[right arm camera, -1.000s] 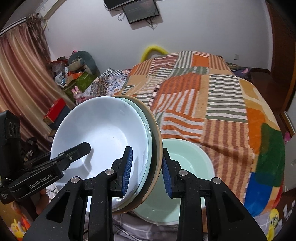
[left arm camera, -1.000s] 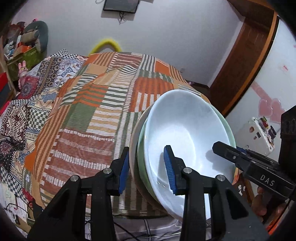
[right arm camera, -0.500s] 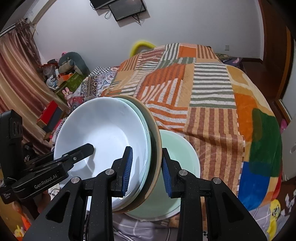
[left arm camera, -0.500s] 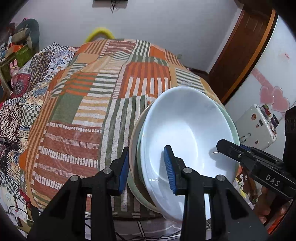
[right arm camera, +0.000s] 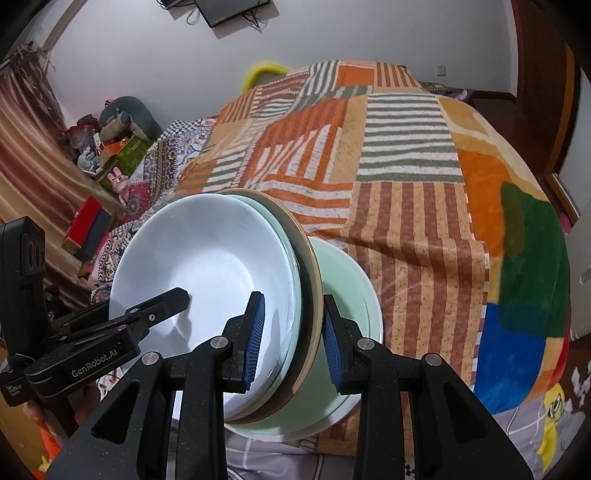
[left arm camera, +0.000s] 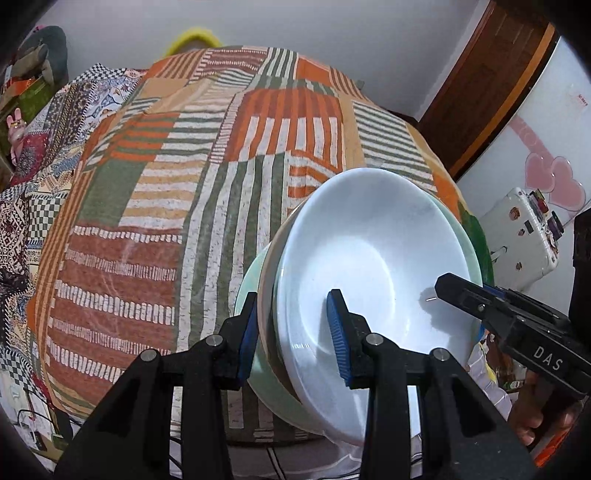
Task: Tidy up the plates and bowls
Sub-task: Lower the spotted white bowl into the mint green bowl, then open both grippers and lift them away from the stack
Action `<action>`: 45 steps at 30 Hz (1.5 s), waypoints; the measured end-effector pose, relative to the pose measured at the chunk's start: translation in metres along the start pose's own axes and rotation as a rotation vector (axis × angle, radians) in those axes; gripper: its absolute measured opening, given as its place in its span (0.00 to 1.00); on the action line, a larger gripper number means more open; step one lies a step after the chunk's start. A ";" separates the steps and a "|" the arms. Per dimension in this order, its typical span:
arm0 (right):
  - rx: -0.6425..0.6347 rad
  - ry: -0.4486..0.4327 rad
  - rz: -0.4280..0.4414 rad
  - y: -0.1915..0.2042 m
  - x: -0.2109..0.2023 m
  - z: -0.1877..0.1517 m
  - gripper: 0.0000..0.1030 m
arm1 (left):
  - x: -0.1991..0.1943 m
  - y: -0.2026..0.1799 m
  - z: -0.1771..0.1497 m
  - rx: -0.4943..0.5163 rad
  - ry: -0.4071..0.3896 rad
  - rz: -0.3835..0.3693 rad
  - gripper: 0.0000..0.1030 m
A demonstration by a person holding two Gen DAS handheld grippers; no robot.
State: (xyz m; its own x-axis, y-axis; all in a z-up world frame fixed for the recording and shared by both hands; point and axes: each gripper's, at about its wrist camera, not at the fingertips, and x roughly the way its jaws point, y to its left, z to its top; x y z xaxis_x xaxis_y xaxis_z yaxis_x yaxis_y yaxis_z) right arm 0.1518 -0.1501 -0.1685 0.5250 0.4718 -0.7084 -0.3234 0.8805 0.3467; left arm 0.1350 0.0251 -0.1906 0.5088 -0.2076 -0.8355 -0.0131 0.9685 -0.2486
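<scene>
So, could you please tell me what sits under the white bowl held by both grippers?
Under the white bowl nest a pale green dish rim and a tan plate. Their centres are covered.

Stacked dishes [right arm camera: 207, 266] above a bowl [right arm camera: 347, 295] on the bedspread [right arm camera: 424, 177].

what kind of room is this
Most likely a bedroom at home: a bed under a patchwork blanket, a wall-mounted screen, and soft toys heaped by a curtain.
</scene>
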 end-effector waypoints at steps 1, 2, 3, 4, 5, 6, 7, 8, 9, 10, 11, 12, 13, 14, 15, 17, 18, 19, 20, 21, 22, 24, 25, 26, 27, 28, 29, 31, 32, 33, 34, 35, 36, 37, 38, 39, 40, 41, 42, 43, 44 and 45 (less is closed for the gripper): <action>0.003 0.004 -0.001 0.000 0.001 -0.001 0.27 | 0.003 0.001 0.000 -0.001 0.007 -0.001 0.35; 0.005 0.009 -0.003 -0.002 0.002 -0.001 0.27 | 0.005 0.001 0.000 -0.001 0.012 -0.001 0.35; 0.007 0.012 -0.005 -0.002 0.003 -0.001 0.27 | 0.006 0.001 0.000 0.000 0.015 -0.002 0.35; 0.009 0.016 -0.006 -0.003 0.004 -0.002 0.27 | 0.008 0.000 0.000 0.002 0.017 -0.001 0.35; 0.013 0.021 -0.008 -0.003 0.005 -0.002 0.27 | 0.008 0.000 0.000 0.007 0.015 0.002 0.35; 0.016 0.022 -0.009 -0.004 0.006 -0.002 0.27 | 0.008 -0.001 0.000 0.010 0.014 0.005 0.35; 0.018 0.022 -0.009 -0.004 0.006 -0.002 0.27 | 0.008 -0.001 0.000 0.012 0.014 0.006 0.35; 0.020 0.023 -0.010 -0.005 0.006 -0.002 0.27 | 0.009 -0.001 0.001 0.014 0.014 0.008 0.35; 0.021 0.024 -0.009 -0.005 0.007 -0.002 0.27 | 0.010 -0.001 0.001 0.015 0.013 0.009 0.35; 0.022 0.024 -0.010 -0.005 0.007 -0.002 0.28 | 0.011 -0.001 0.001 0.015 0.012 0.010 0.35; 0.022 0.022 -0.011 -0.006 0.008 -0.002 0.28 | 0.011 -0.002 0.002 0.015 0.013 0.010 0.35; 0.021 0.022 -0.012 -0.005 0.009 -0.001 0.28 | 0.012 -0.002 0.003 0.016 0.014 0.010 0.35; 0.021 0.022 -0.014 -0.005 0.010 -0.002 0.29 | 0.013 -0.002 0.003 0.016 0.013 0.009 0.35; 0.024 0.023 -0.016 -0.005 0.012 -0.002 0.29 | 0.013 -0.002 0.004 0.017 0.010 0.007 0.35; 0.033 0.025 -0.015 -0.007 0.013 -0.002 0.30 | 0.014 -0.002 0.004 0.019 0.008 0.004 0.35; 0.052 0.035 -0.003 -0.012 0.017 -0.002 0.30 | 0.014 -0.002 0.006 0.006 0.007 -0.012 0.35; 0.062 0.037 0.006 -0.014 0.017 -0.003 0.30 | 0.015 -0.001 0.007 -0.002 0.009 -0.021 0.35; 0.074 0.037 0.018 -0.017 0.017 -0.003 0.30 | 0.015 0.000 0.008 -0.011 0.010 -0.034 0.36; 0.078 0.038 0.021 -0.017 0.017 -0.003 0.30 | 0.015 0.001 0.009 -0.020 0.012 -0.045 0.37; 0.079 0.038 0.021 -0.017 0.017 -0.002 0.30 | 0.014 0.002 0.009 -0.033 0.008 -0.054 0.38; 0.076 0.037 0.020 -0.017 0.016 -0.003 0.31 | 0.012 0.002 0.010 -0.032 -0.003 -0.052 0.38; 0.068 0.026 0.018 -0.017 0.012 -0.003 0.36 | 0.006 -0.003 0.011 0.001 -0.027 -0.015 0.38; 0.063 0.020 0.014 -0.017 0.011 -0.004 0.39 | 0.003 -0.006 0.010 0.019 -0.040 0.009 0.38; 0.057 0.016 0.010 -0.016 0.009 -0.004 0.42 | 0.000 -0.008 0.010 0.029 -0.047 0.022 0.38; 0.053 0.014 0.007 -0.015 0.008 -0.004 0.43 | -0.003 -0.009 0.009 0.037 -0.053 0.026 0.38; 0.052 0.009 0.005 -0.014 0.006 -0.004 0.44 | -0.006 -0.011 0.008 0.043 -0.056 0.028 0.38; 0.049 0.004 0.003 -0.014 0.004 -0.004 0.44 | -0.008 -0.011 0.007 0.045 -0.059 0.029 0.38; 0.041 -0.005 0.001 -0.011 -0.001 -0.005 0.44 | -0.015 -0.013 0.006 0.050 -0.073 0.027 0.38; 0.037 -0.012 0.001 -0.011 -0.004 -0.006 0.44 | -0.020 -0.014 0.006 0.055 -0.085 0.028 0.38; 0.030 -0.019 0.001 -0.009 -0.007 -0.006 0.44 | -0.026 -0.016 0.006 0.062 -0.102 0.036 0.38; 0.021 -0.027 -0.002 -0.007 -0.011 -0.005 0.44 | -0.034 -0.017 0.006 0.072 -0.127 0.049 0.38; 0.012 -0.040 -0.007 -0.005 -0.016 -0.005 0.44 | -0.042 -0.019 0.006 0.079 -0.151 0.059 0.38; 0.001 -0.055 -0.010 -0.003 -0.021 -0.004 0.44 | -0.051 -0.021 0.006 0.086 -0.176 0.066 0.38; -0.007 -0.070 -0.011 -0.001 -0.027 -0.003 0.44 | -0.061 -0.023 0.007 0.091 -0.206 0.068 0.38; -0.015 -0.090 -0.011 0.001 -0.034 -0.002 0.44 | -0.071 -0.024 0.007 0.093 -0.230 0.066 0.39; -0.025 -0.117 -0.009 0.004 -0.043 0.000 0.44 | -0.081 -0.025 0.007 0.094 -0.258 0.063 0.39; -0.033 -0.140 -0.005 0.007 -0.051 0.001 0.44 | -0.093 -0.027 0.006 0.095 -0.290 0.058 0.39; -0.041 -0.158 -0.002 0.009 -0.057 0.003 0.45 | -0.103 -0.029 0.006 0.097 -0.316 0.055 0.39; -0.053 -0.191 -0.002 0.013 -0.067 0.004 0.46 | -0.114 -0.030 0.006 0.101 -0.345 0.052 0.40; -0.062 -0.214 -0.003 0.016 -0.074 0.005 0.48 | -0.129 -0.032 0.005 0.105 -0.384 0.048 0.40; -0.073 -0.244 -0.003 0.019 -0.083 0.005 0.51 | -0.136 -0.033 0.004 0.107 -0.404 0.045 0.40; -0.085 -0.277 -0.002 0.023 -0.093 0.005 0.51 | -0.149 -0.035 0.003 0.110 -0.441 0.039 0.42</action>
State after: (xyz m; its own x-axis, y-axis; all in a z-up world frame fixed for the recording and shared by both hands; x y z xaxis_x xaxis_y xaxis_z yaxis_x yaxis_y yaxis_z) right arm 0.0992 -0.1729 -0.0918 0.7168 0.4752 -0.5103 -0.3809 0.8798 0.2842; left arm 0.0619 0.0223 -0.0563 0.8282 -0.1153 -0.5485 0.0401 0.9883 -0.1473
